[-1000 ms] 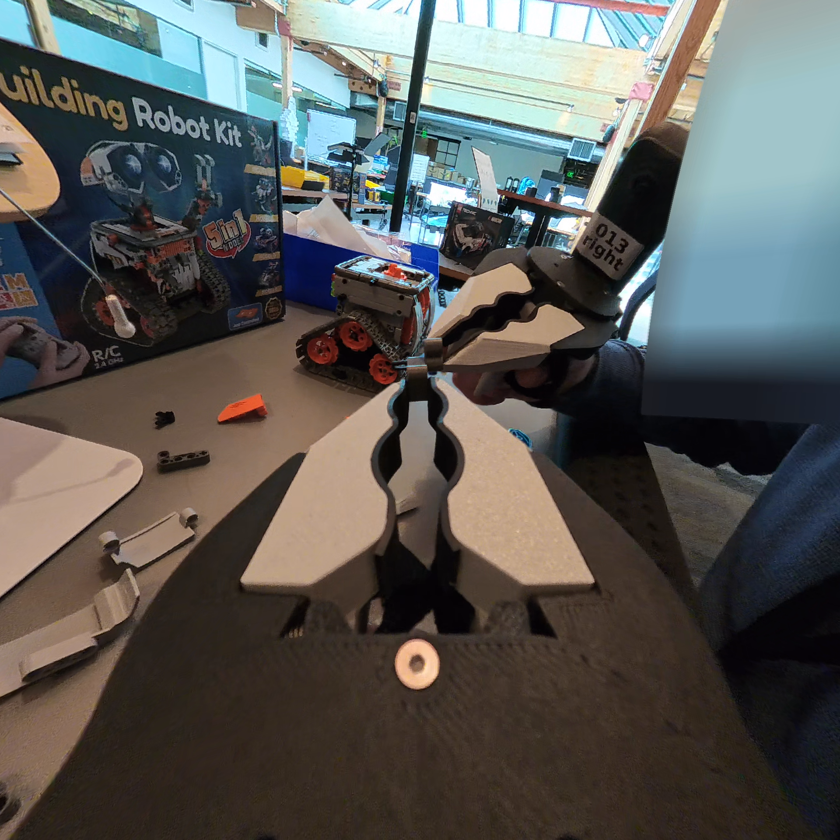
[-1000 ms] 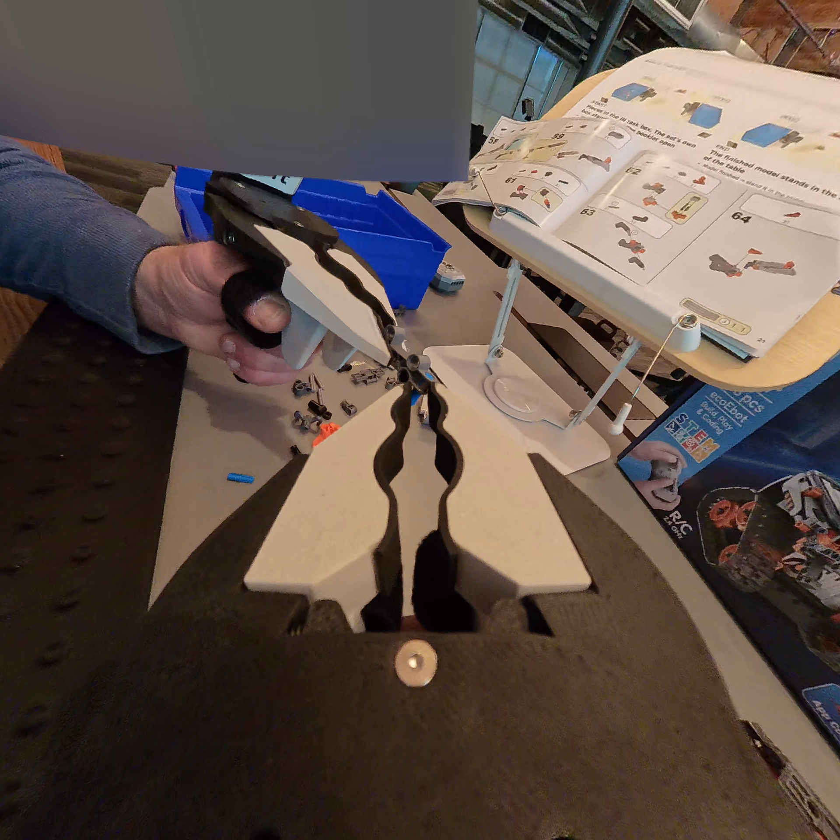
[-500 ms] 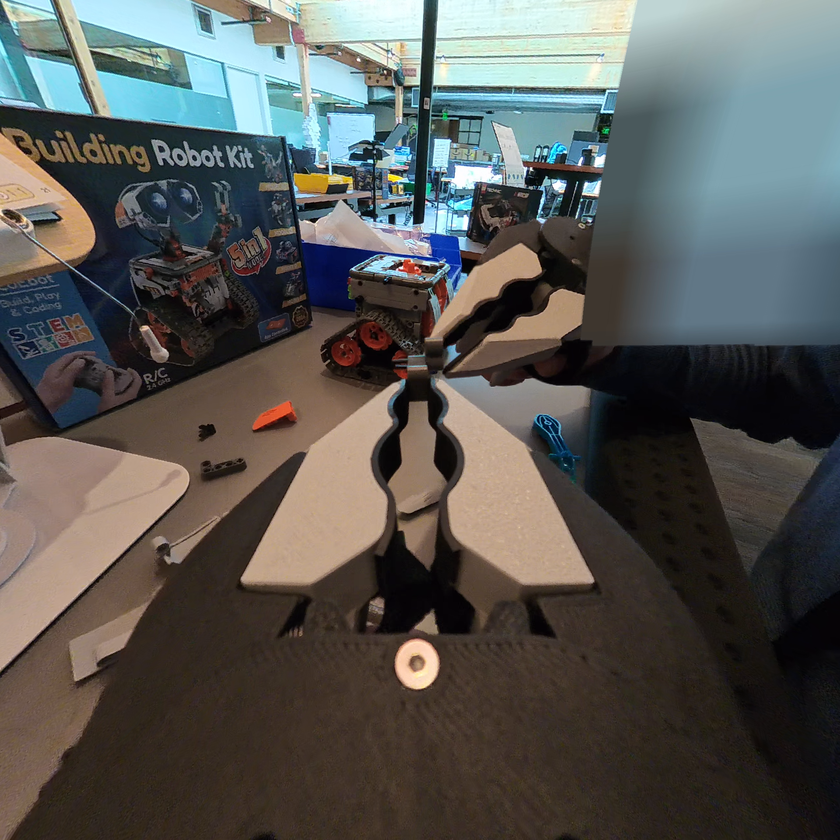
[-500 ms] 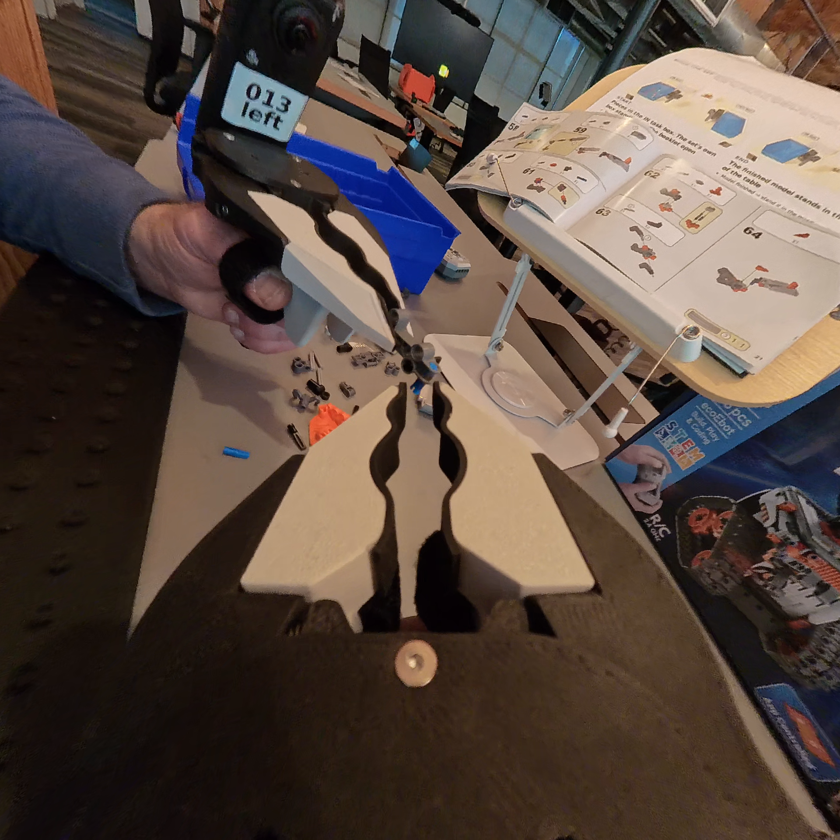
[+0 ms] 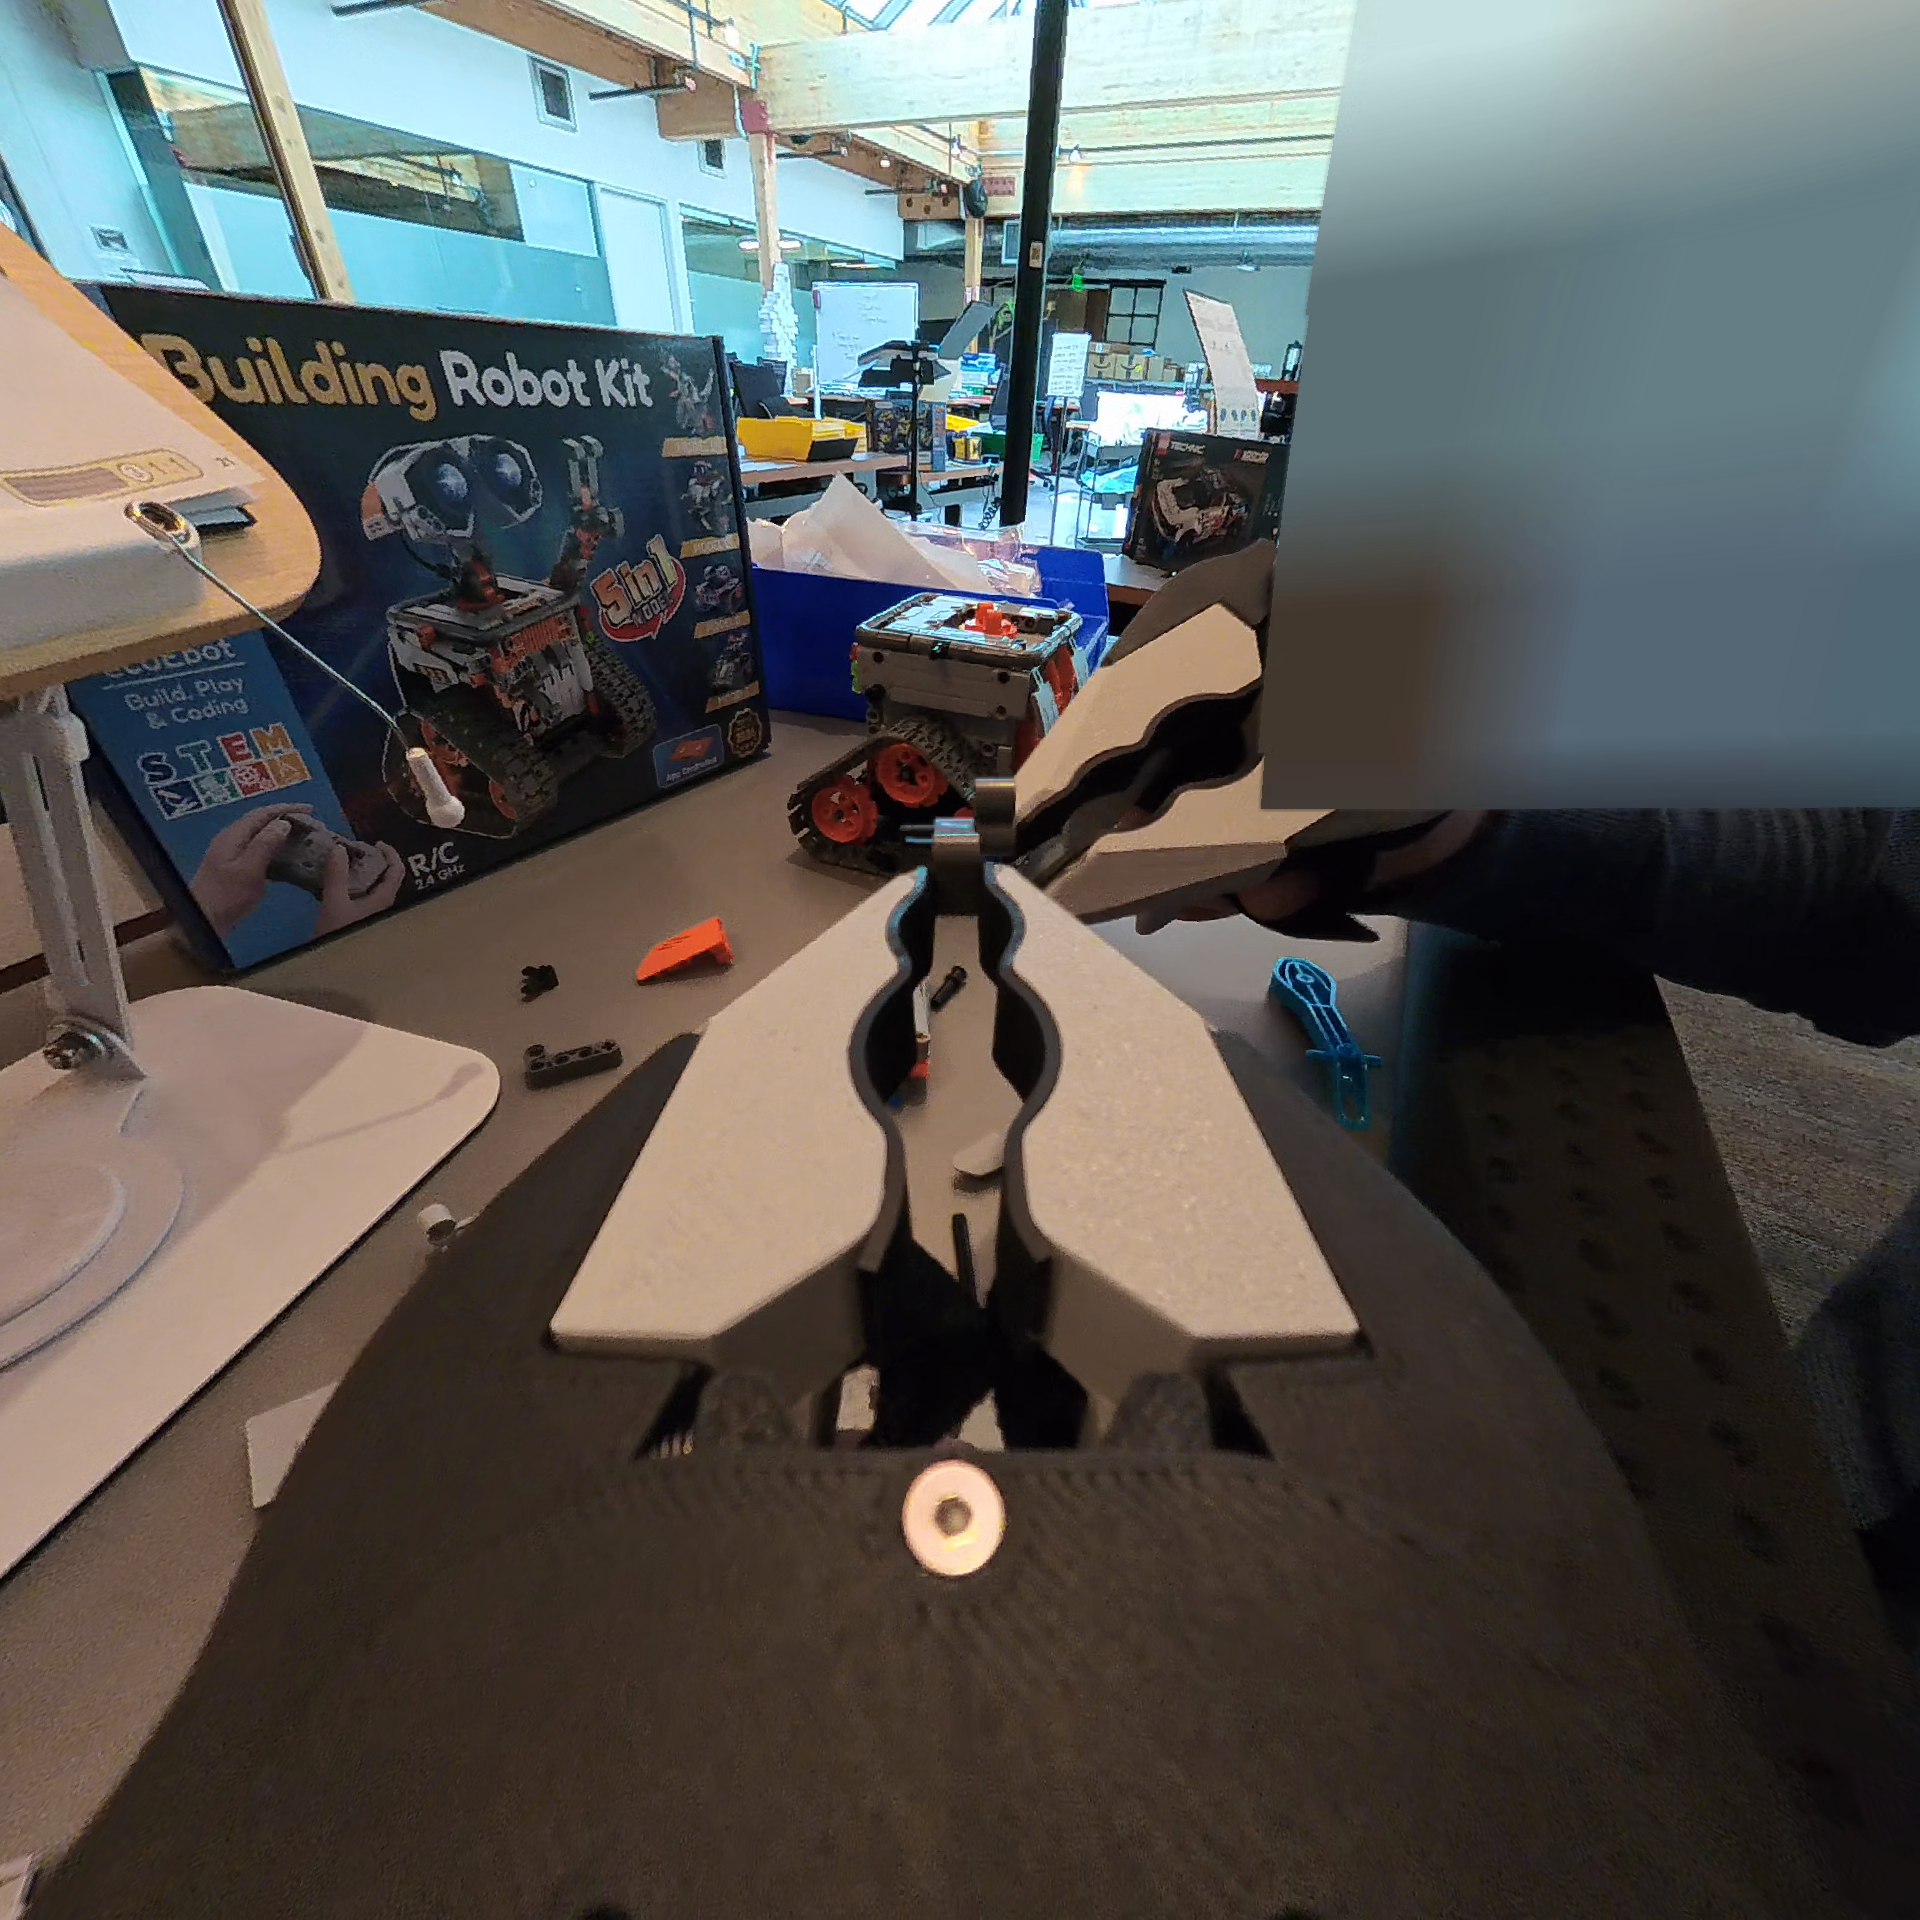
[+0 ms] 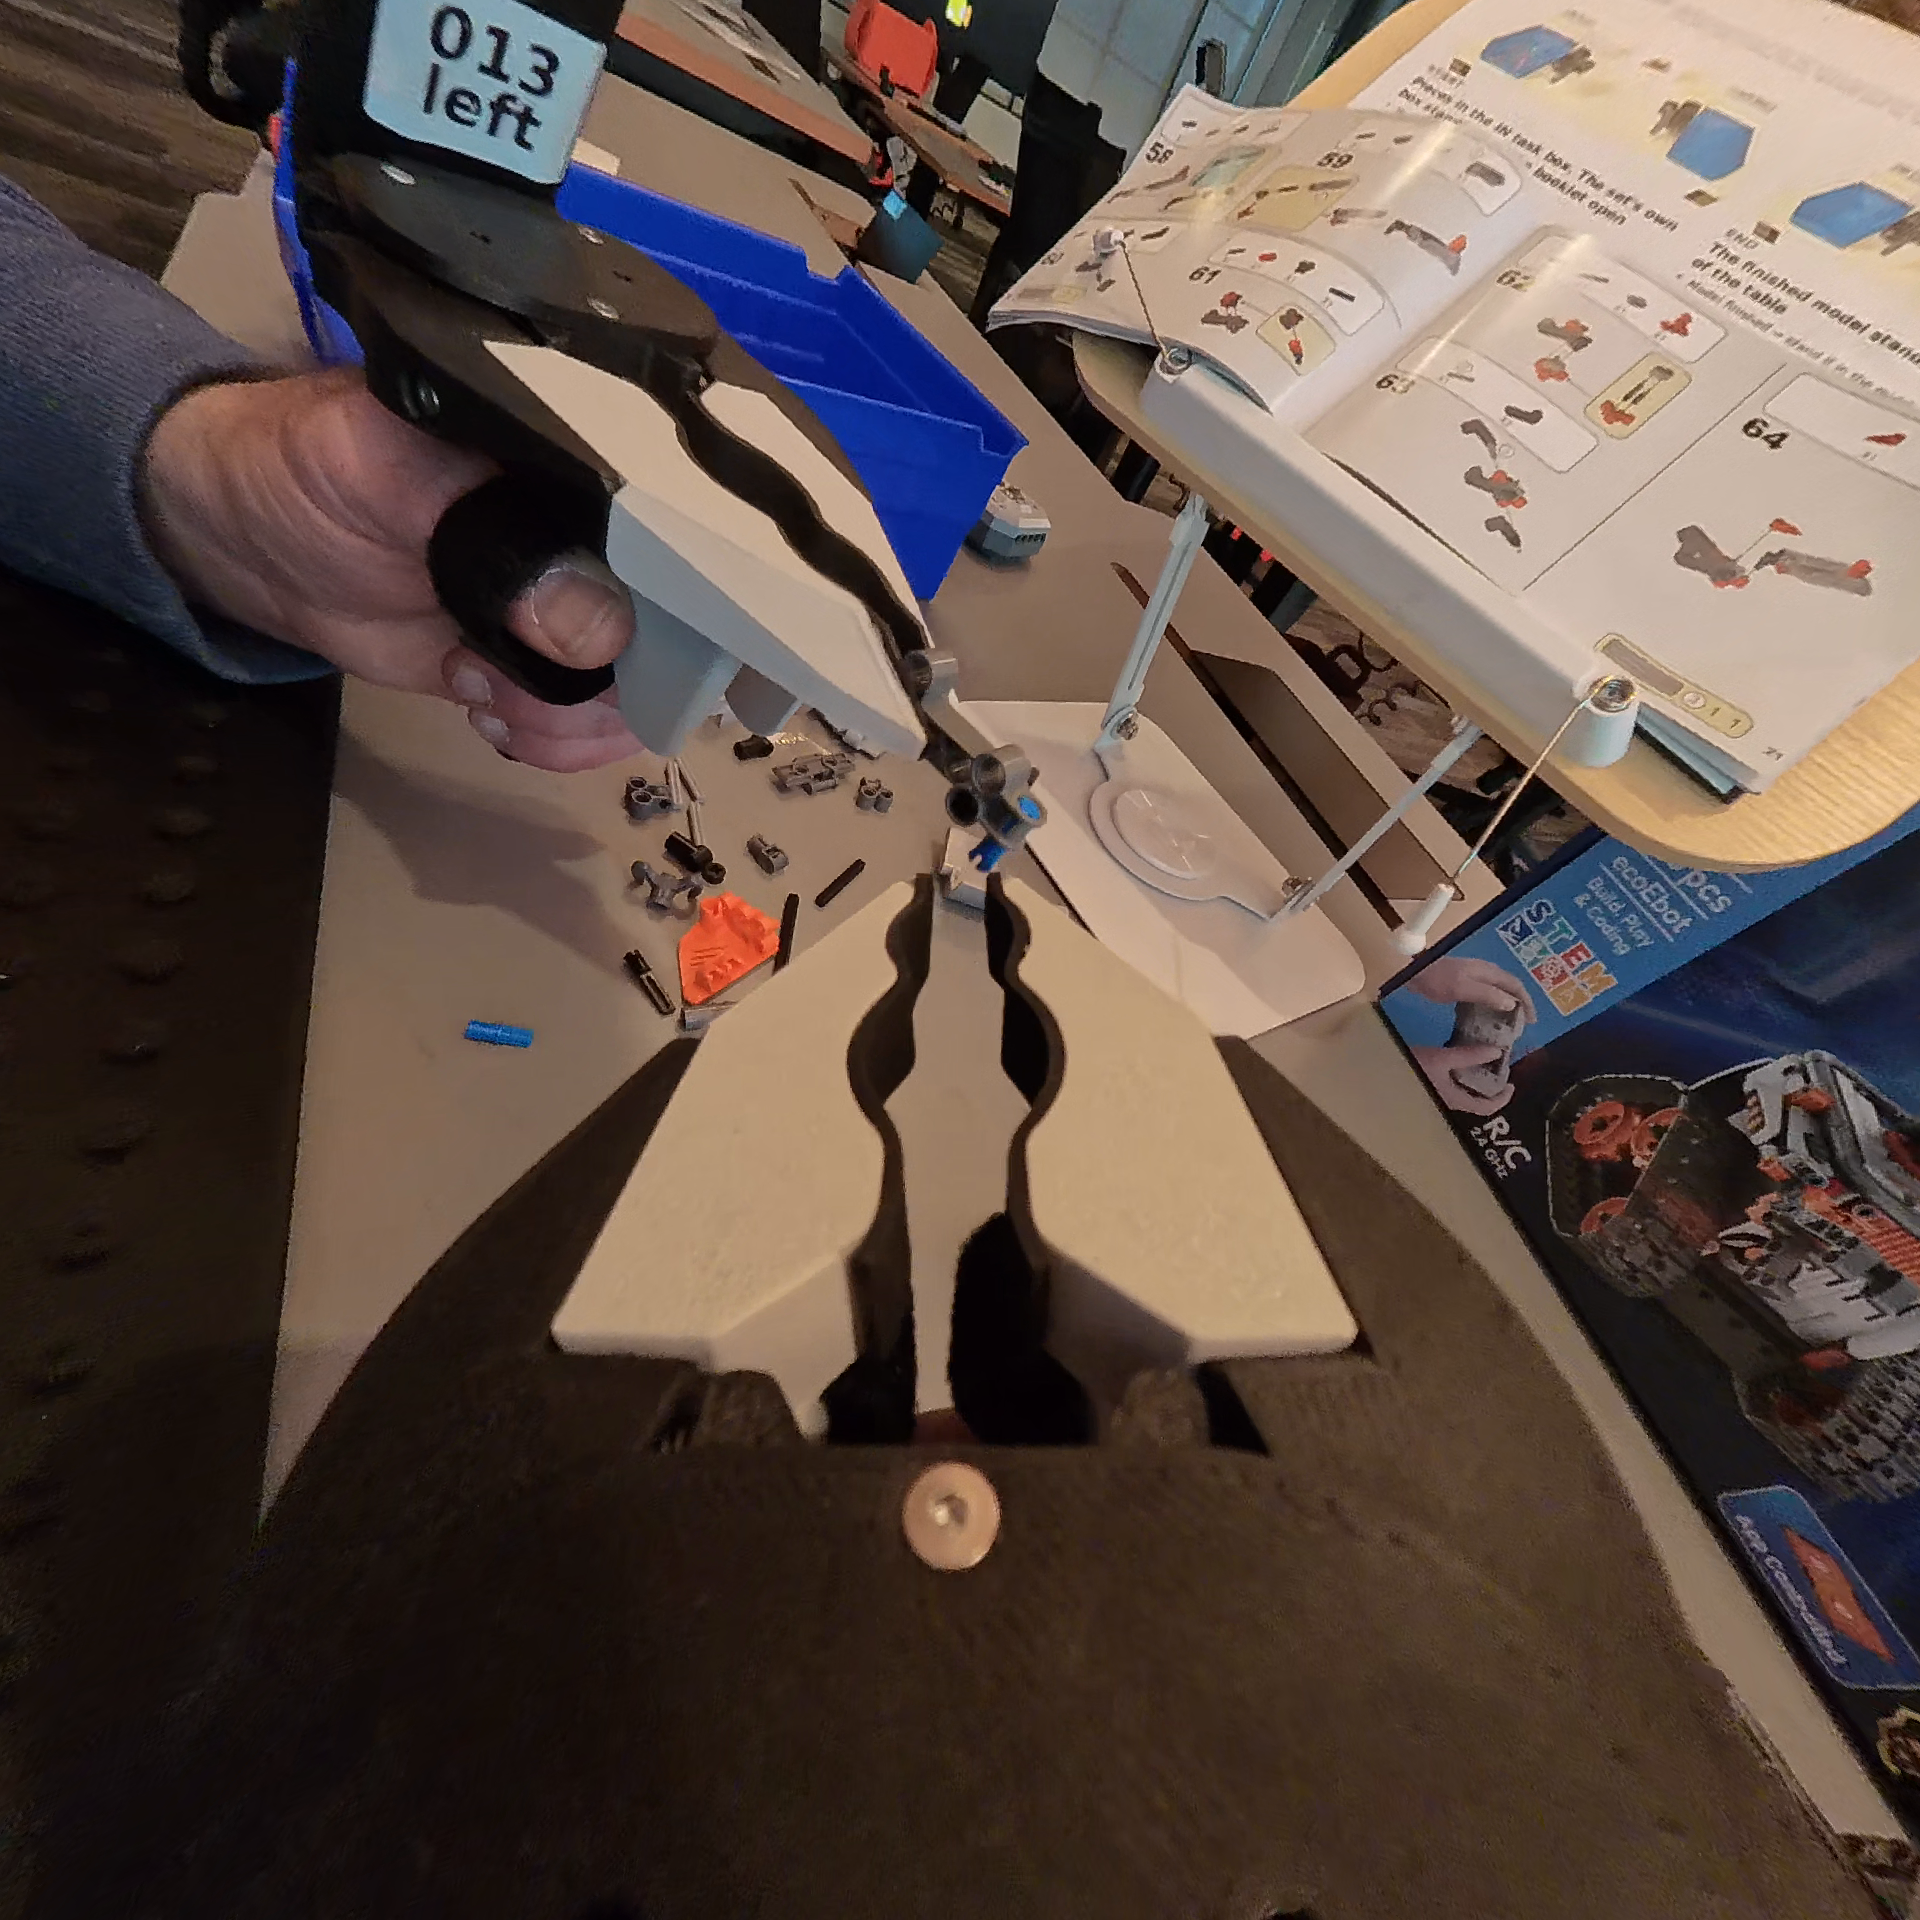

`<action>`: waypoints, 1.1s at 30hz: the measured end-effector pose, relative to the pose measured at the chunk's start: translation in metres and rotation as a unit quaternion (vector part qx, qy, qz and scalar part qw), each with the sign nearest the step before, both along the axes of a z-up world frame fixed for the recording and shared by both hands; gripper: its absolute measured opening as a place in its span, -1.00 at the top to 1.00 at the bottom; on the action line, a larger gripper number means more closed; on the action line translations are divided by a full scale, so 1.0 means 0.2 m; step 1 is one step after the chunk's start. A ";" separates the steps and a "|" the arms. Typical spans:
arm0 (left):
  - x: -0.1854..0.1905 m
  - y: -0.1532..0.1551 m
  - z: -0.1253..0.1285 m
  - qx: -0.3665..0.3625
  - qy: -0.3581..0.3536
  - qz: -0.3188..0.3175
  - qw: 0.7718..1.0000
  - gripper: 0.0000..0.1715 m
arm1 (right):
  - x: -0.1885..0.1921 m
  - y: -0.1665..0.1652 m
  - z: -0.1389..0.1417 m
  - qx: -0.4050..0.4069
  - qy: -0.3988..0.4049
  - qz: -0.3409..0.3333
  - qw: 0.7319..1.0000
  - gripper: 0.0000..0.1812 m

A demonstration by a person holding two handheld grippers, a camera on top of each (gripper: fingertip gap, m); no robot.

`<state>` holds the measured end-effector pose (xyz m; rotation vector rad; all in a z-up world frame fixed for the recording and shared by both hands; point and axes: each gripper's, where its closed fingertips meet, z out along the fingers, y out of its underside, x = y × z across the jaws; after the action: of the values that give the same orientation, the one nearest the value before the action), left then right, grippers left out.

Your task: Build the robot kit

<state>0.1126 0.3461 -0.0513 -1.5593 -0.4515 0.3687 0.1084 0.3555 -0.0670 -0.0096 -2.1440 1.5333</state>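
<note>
Grey tabletop (image 6: pixel 436 1091): left gripper (image 5: pixel 958 871) pinches a small grey assembly (image 6: pixel 992 795); right gripper (image 6: pixel 961 888), tips slightly parted, holds nothing.

1. Flat grey-beige tabletop (image 5: pixel 582 914), matte.
2. Standing at its back: dark blue printed robot-kit box (image 5: pixel 416 623); beside it a tracked grey-and-orange brick robot base (image 5: pixel 935 727); blue plastic bin (image 6: pixel 831 353).
3. White flat stand base (image 5: pixel 208 1143) sits near the box.
4. Loose: orange wedge piece (image 6: pixel 727 945), small blue pin (image 6: pixel 499 1034), scattered grey and black connectors (image 6: pixel 675 831), blue plastic tool (image 5: pixel 1325 1039).
</note>
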 end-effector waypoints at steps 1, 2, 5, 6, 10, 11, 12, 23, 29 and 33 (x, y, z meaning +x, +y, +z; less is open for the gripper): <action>0.00 0.00 0.00 -0.005 0.005 0.004 1.000 0.93 | 0.00 0.00 0.00 0.001 0.000 -0.004 1.000 0.90; -0.01 0.00 -0.01 -0.013 0.011 0.010 1.000 0.93 | -0.01 0.00 -0.01 0.004 -0.006 -0.006 1.000 0.89; 0.00 0.01 -0.02 -0.022 0.012 0.008 1.000 0.93 | -0.02 0.02 0.00 0.000 -0.010 -0.011 1.000 0.90; -0.01 0.01 -0.03 -0.023 0.010 0.009 1.000 0.93 | -0.02 0.03 0.00 -0.001 -0.020 -0.011 1.000 0.89; 0.00 0.02 -0.04 -0.025 0.006 0.005 1.000 0.93 | -0.02 0.04 -0.01 -0.003 -0.050 0.002 0.999 0.84; 0.00 0.03 -0.04 -0.028 0.007 0.005 1.000 0.93 | -0.01 0.03 -0.01 -0.003 -0.050 0.004 0.999 0.84; 0.00 0.03 -0.04 -0.029 0.008 0.002 1.000 0.93 | -0.01 0.03 -0.01 -0.004 -0.046 0.004 0.999 0.85; 0.02 0.05 -0.05 -0.029 0.009 -0.004 1.000 0.93 | 0.00 0.03 0.01 -0.010 -0.028 -0.006 1.000 0.93; 0.02 0.05 -0.06 -0.032 0.005 -0.006 0.999 0.92 | 0.00 0.04 0.01 -0.017 -0.029 -0.006 0.999 0.95; 0.02 0.06 -0.06 -0.030 0.001 -0.010 0.999 0.90 | -0.01 0.05 0.02 -0.022 -0.029 -0.005 0.999 0.97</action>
<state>0.1165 0.3572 -0.0634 -1.6203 -0.4258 0.3722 0.1067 0.3652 -0.0623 -0.0809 -2.1500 1.5926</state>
